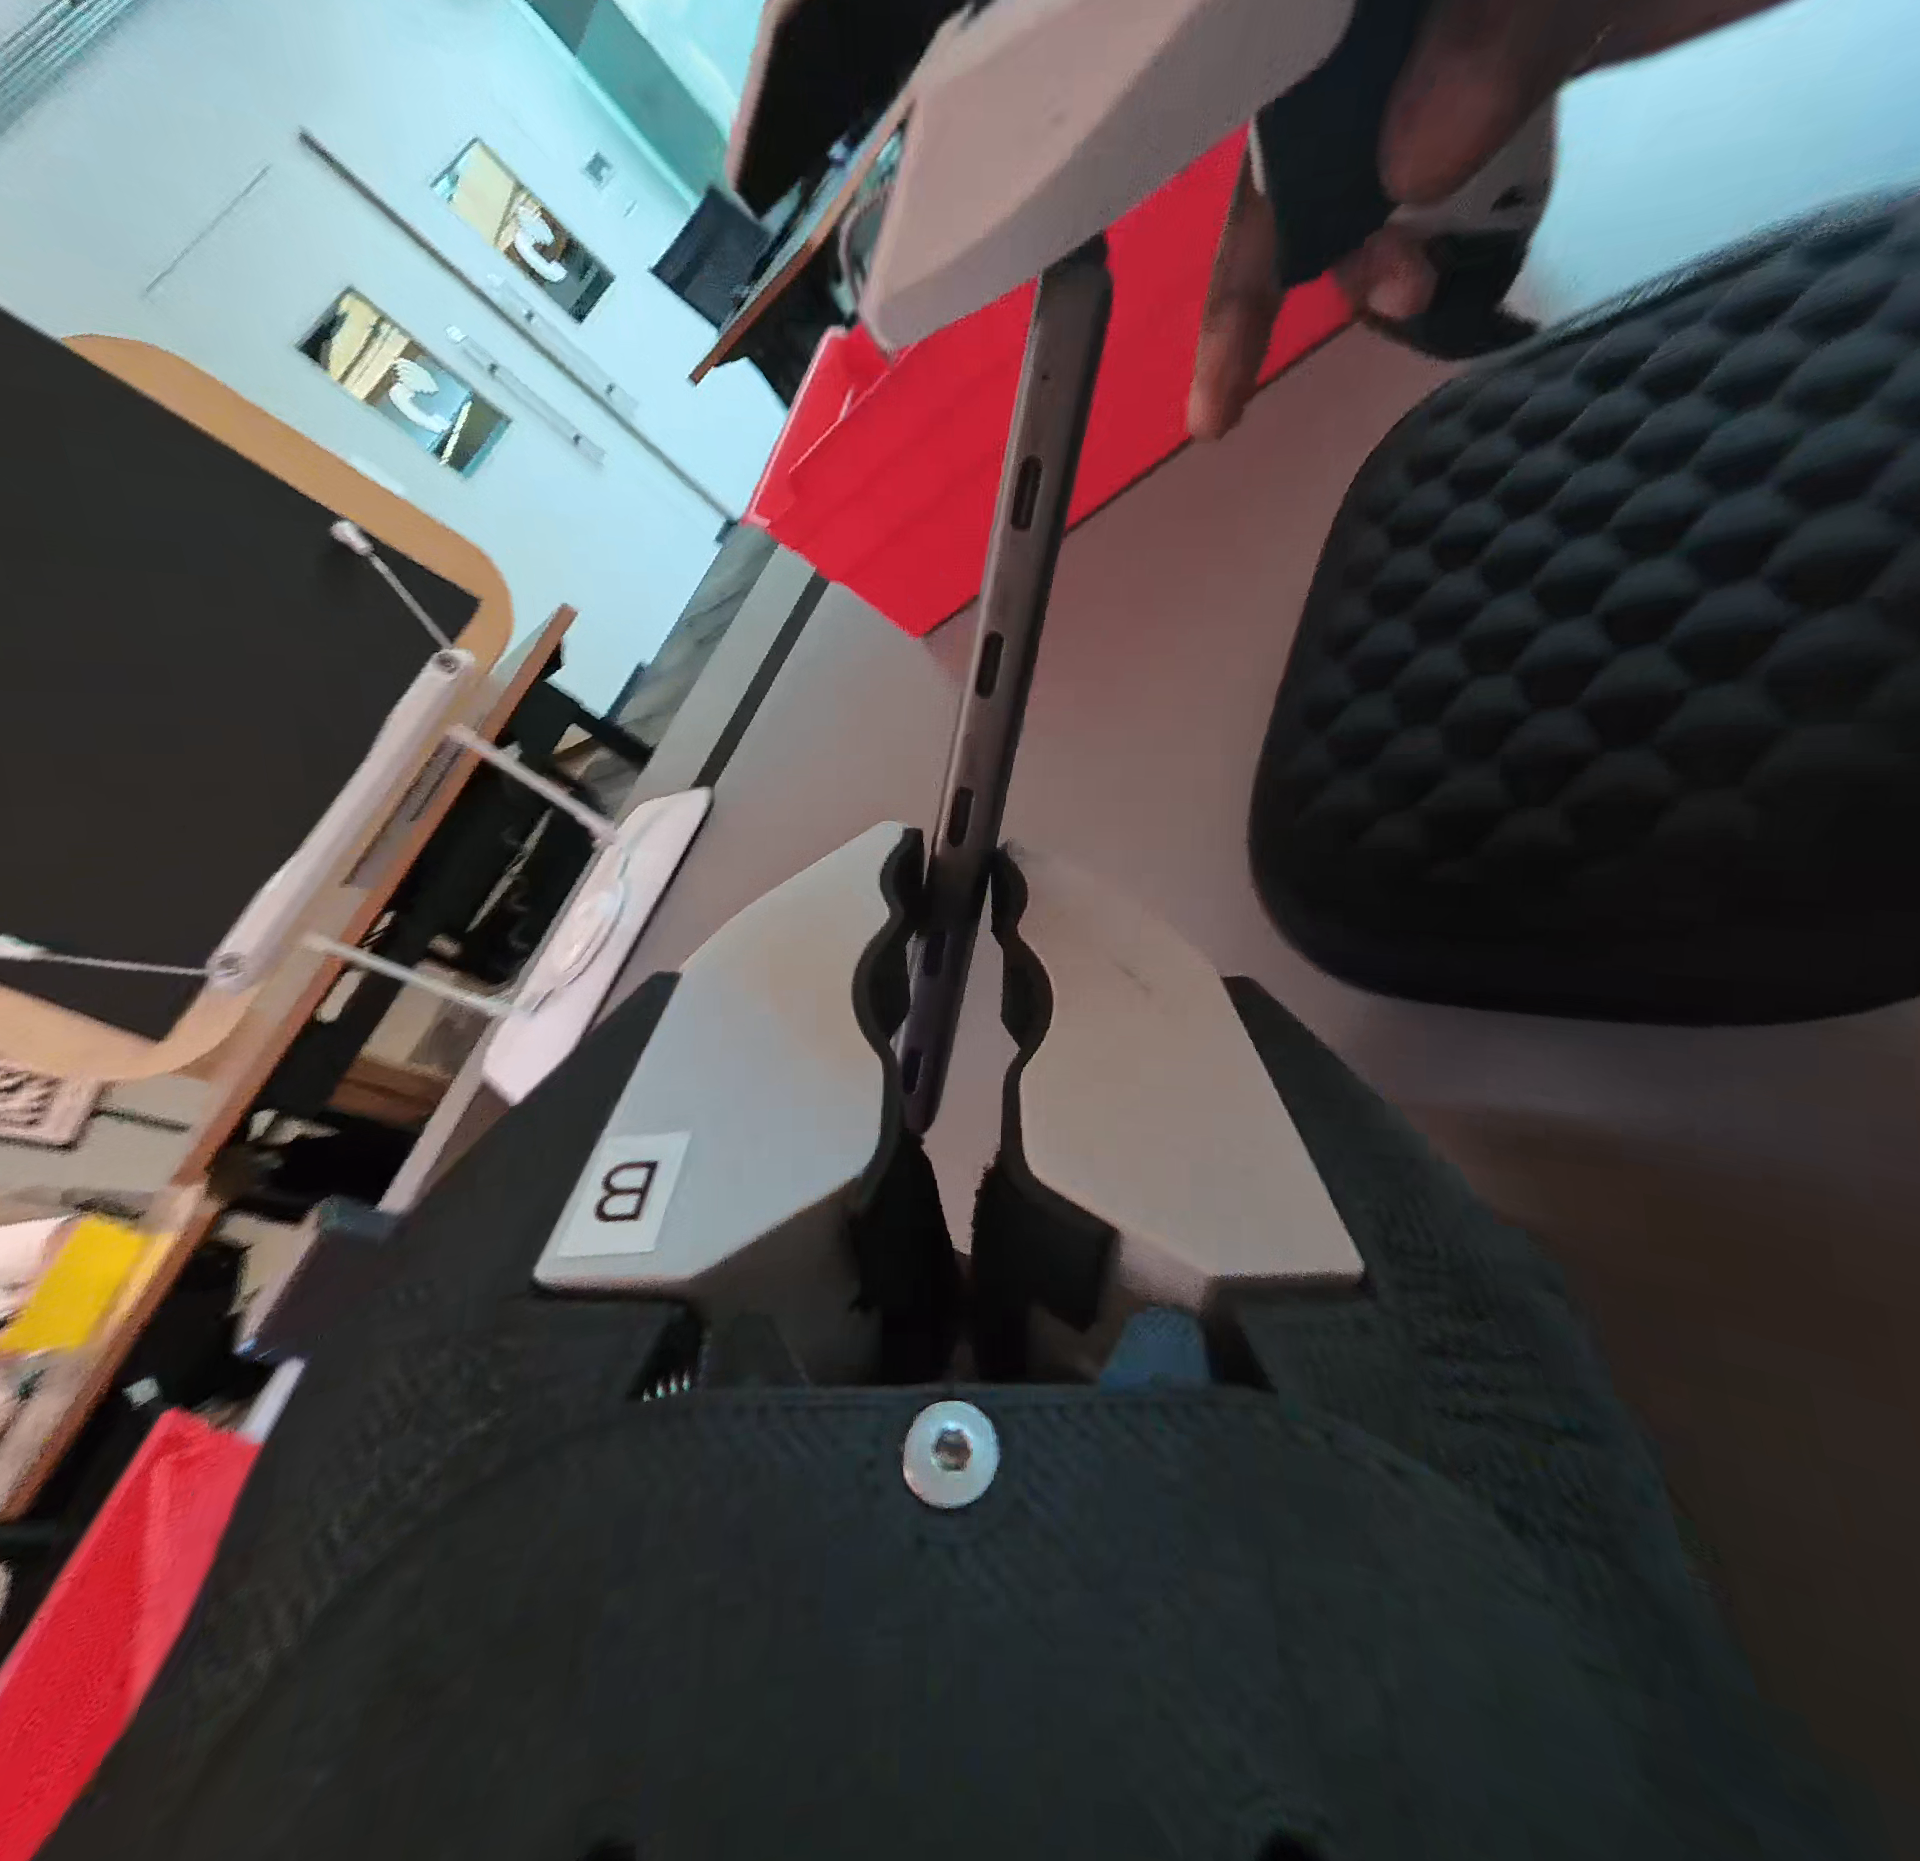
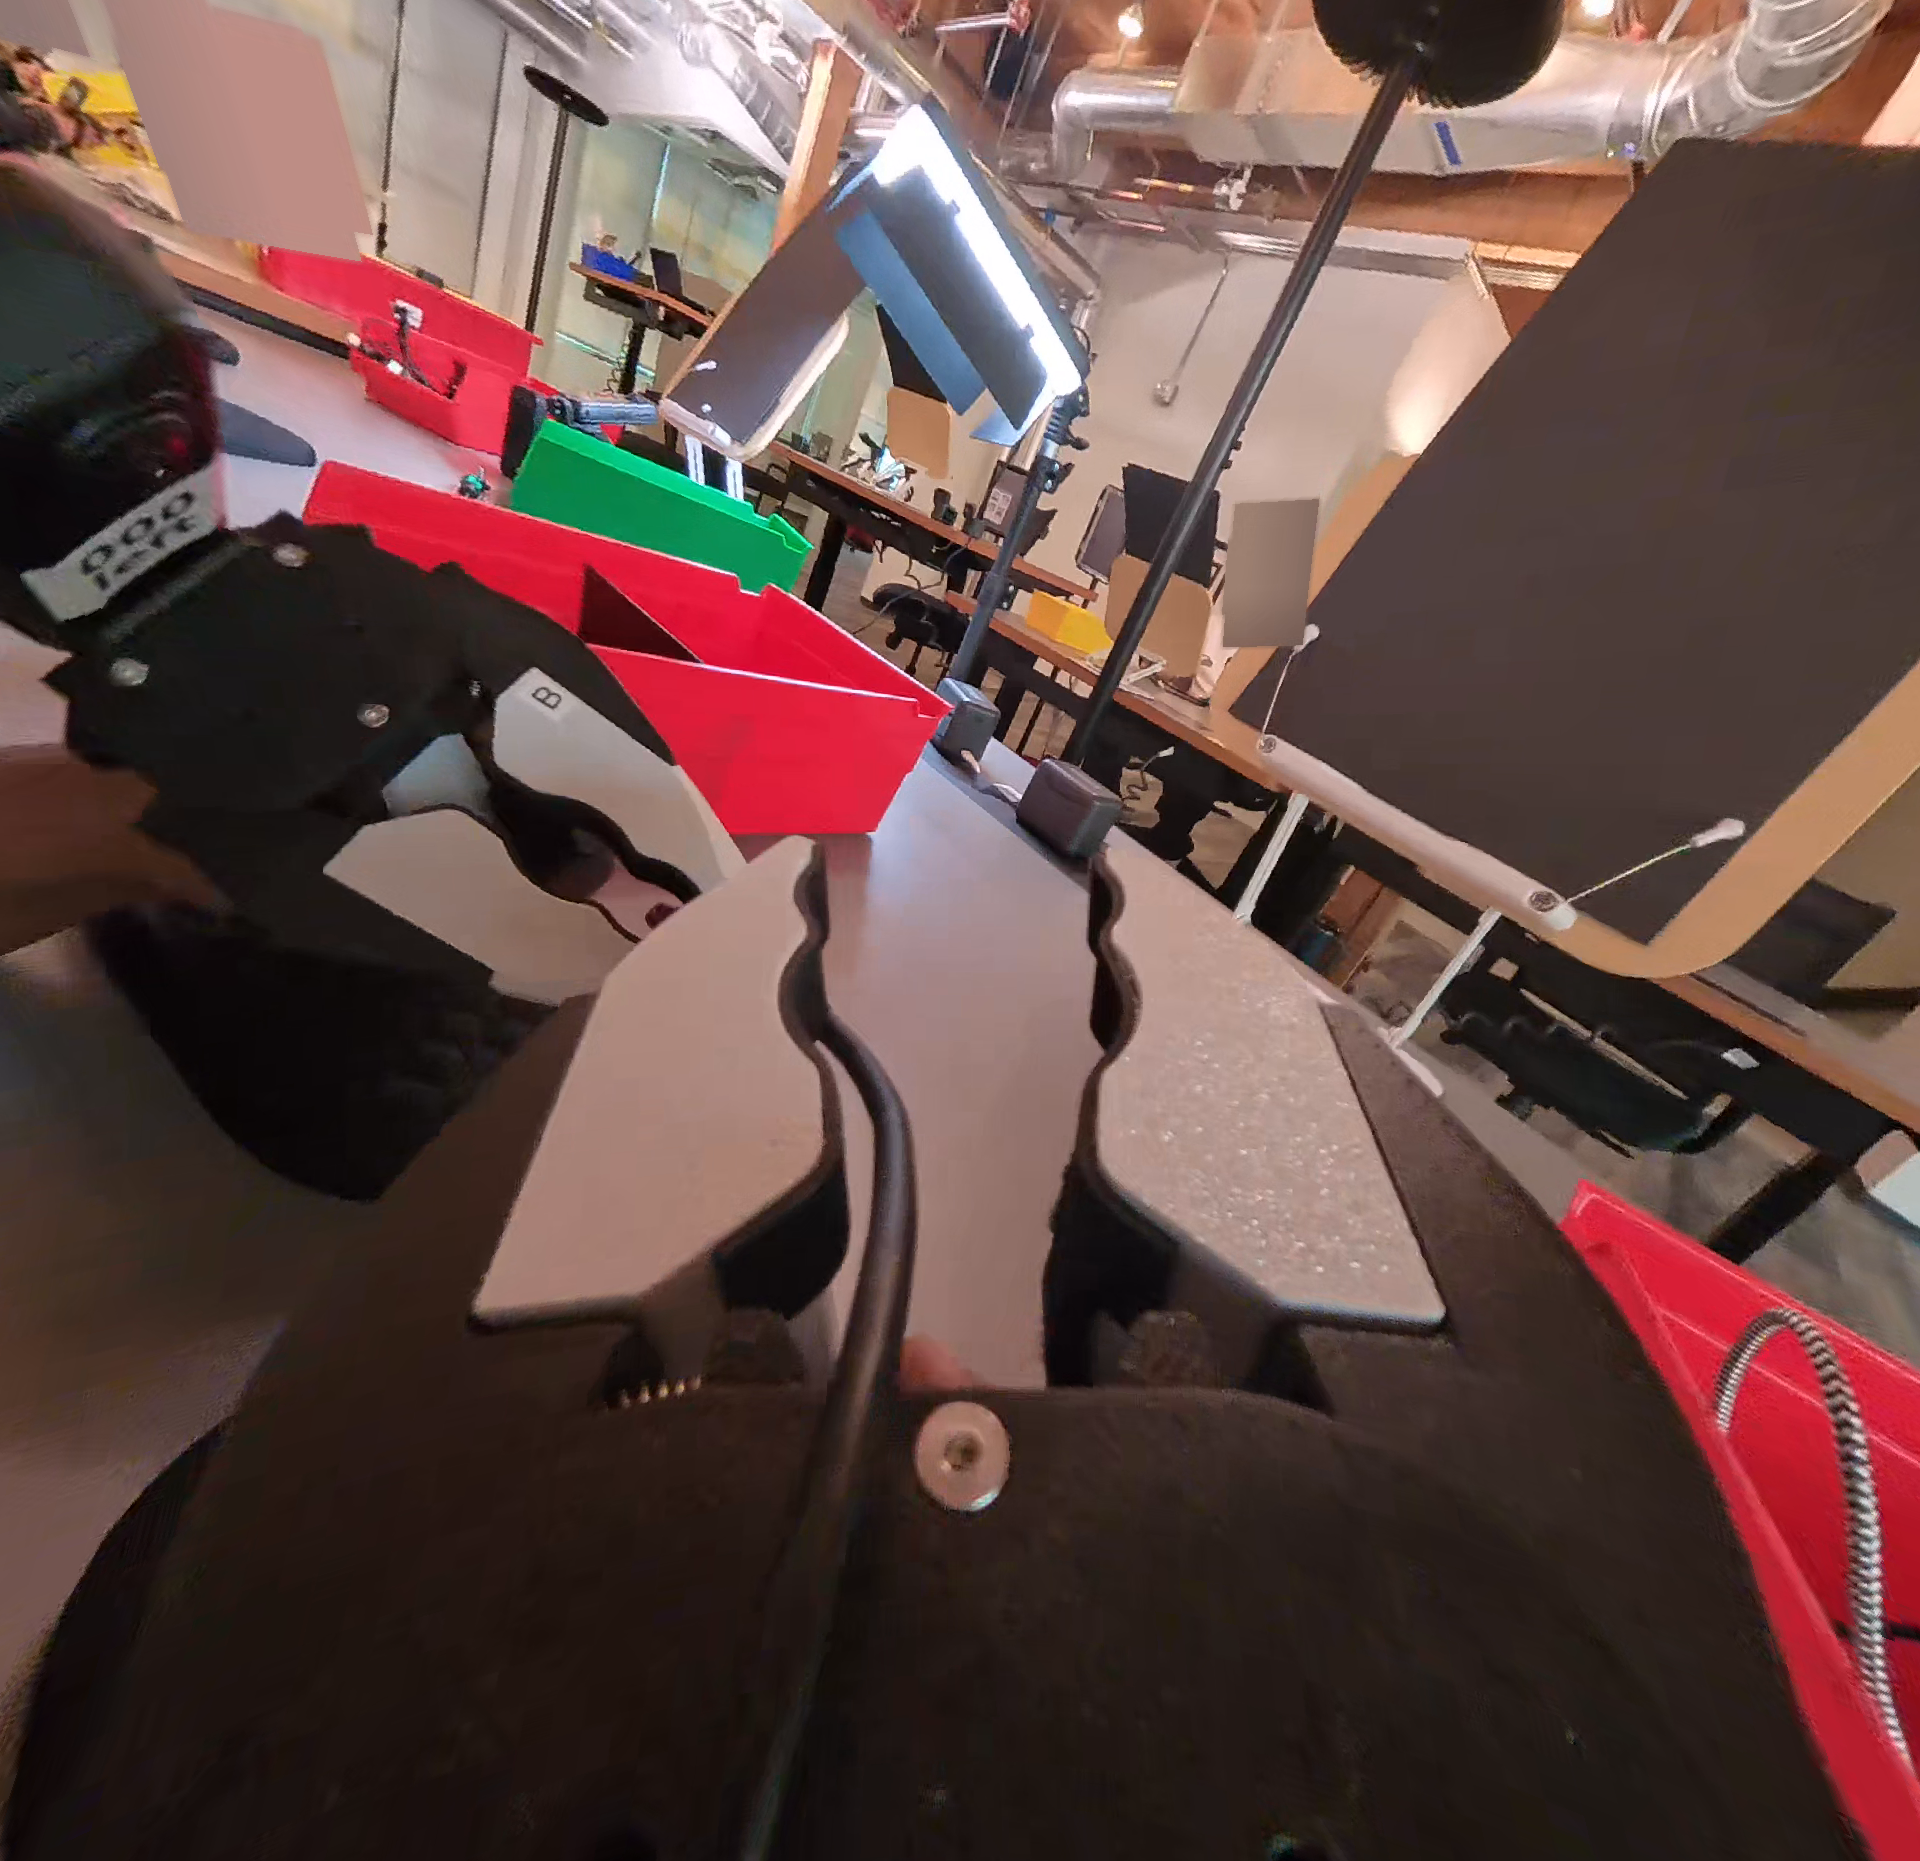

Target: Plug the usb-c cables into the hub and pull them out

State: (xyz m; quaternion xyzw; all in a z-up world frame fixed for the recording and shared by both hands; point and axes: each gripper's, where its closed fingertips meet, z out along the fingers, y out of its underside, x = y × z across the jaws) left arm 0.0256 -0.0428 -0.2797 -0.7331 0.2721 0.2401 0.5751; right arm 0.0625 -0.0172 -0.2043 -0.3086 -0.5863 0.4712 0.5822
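Note:
My left gripper [image 1: 961, 855] is shut on a slim grey hub [image 1: 1023, 564]. It holds the hub on edge, and a row of several ports faces the camera. The hub's far end runs up under a white finger [image 1: 1091, 97] of my right gripper, which a gloved hand holds. In the right wrist view my right gripper [image 2: 956, 876] is open. A black cable [image 2: 888, 1188] runs loose between its jaws, along the left finger. The left gripper [image 2: 675, 902] shows at the left there; the hub is hidden.
A black quilted pad [image 1: 1610, 616] lies on the grey table [image 1: 1143, 720] to the right. Red bins [image 2: 790, 731] and a green bin [image 2: 644, 502] stand behind. Another red bin [image 2: 1766, 1448] with a braided cable [image 2: 1849, 1499] is at the right. Lamp stand bases [image 2: 1070, 809] sit at the table's edge. There is about 9 cm between the tips of the two grippers.

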